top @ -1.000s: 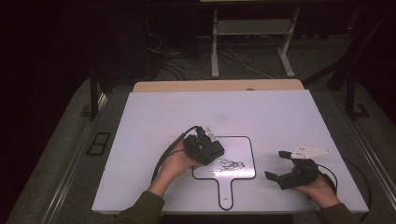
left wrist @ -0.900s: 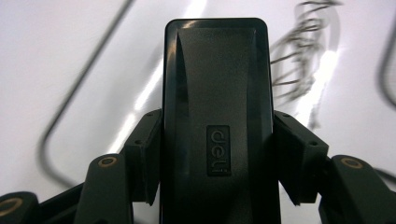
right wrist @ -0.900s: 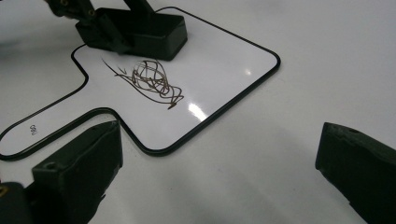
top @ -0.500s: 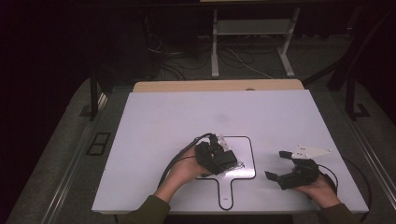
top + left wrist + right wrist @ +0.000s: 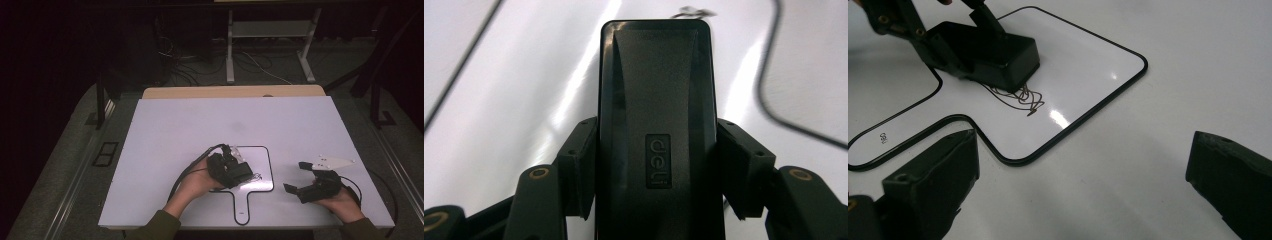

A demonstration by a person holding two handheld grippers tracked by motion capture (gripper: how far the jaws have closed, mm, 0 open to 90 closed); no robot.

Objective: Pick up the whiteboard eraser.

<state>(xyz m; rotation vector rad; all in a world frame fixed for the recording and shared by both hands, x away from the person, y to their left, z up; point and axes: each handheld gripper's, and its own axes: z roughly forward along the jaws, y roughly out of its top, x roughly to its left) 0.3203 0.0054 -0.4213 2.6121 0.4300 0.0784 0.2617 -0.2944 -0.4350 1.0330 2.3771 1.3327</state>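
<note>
A small whiteboard [image 5: 264,156] with a black rim and a handle lies flat on the white table [image 5: 200,125]. A dark scribble [image 5: 1024,100] is drawn on it. My left gripper [image 5: 234,171] is shut on a black eraser [image 5: 656,95], its pads [image 5: 580,159] pressing both long sides. The eraser [image 5: 995,52] sits face down on the board, over the scribble's left part, and a few loops [image 5: 255,176] stick out at its right. My right gripper [image 5: 295,176] rests on the table right of the board, open and holding nothing [image 5: 1088,170].
A wooden strip [image 5: 235,92] runs along the table's far edge. Beyond it on the dark floor are cables [image 5: 250,62] and a metal stand [image 5: 270,30]. The table's far half is bare white surface.
My left gripper has slid the eraser to the right and slightly nearer across the board, and it now covers most of the scribble. The right gripper has stayed put.
</note>
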